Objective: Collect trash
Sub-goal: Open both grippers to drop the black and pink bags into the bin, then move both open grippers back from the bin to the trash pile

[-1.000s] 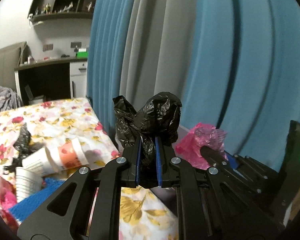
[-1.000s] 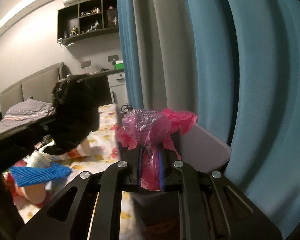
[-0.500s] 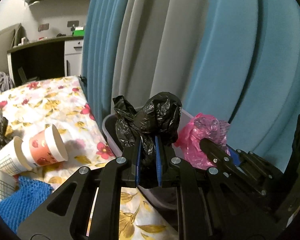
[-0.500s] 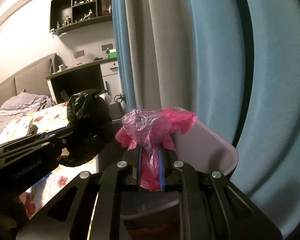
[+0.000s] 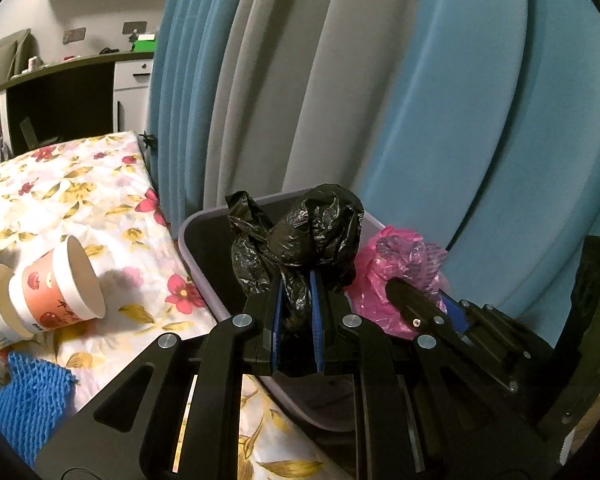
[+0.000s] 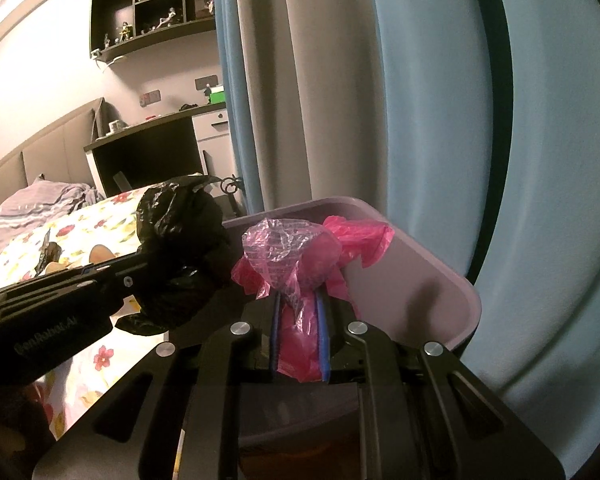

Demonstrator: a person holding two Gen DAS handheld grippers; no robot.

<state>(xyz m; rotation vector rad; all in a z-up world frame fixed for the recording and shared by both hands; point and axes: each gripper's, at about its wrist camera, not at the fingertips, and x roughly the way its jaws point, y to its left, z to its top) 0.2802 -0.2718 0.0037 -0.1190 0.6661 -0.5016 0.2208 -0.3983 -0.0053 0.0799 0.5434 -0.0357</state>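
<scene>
Nearest us, our left gripper [image 5: 296, 312] was clamped on a crumpled black plastic bag [image 5: 300, 236], the blue pads pinching its lower tail while the bulk bulged above the jaws. Just beside it, our right gripper [image 6: 300, 332] was likewise clamped on a pink plastic bag [image 6: 296, 256], with loose pink flaps spilling over both sides. Both bundles hung over the near rim of the grey bin [image 6: 452, 276], which stood at the side edge of the bed [image 5: 80, 184] against the blue and grey curtain [image 5: 440, 100].

We judged the step in hand to be the drop into the bin. To do it well, we thought each bundle should be carried past the rim, over the middle of the opening, before the jaws let go, since thin film tends to cling to the pads and could drift back onto the floral sheet. Releasing one side at a time would have kept the grippers from knocking together.

Farther along the bed, two nested paper cups [image 5: 48, 284] lay on their sides and a blue mesh piece [image 5: 24, 400] sat near the bed's closer edge, not yet collected
</scene>
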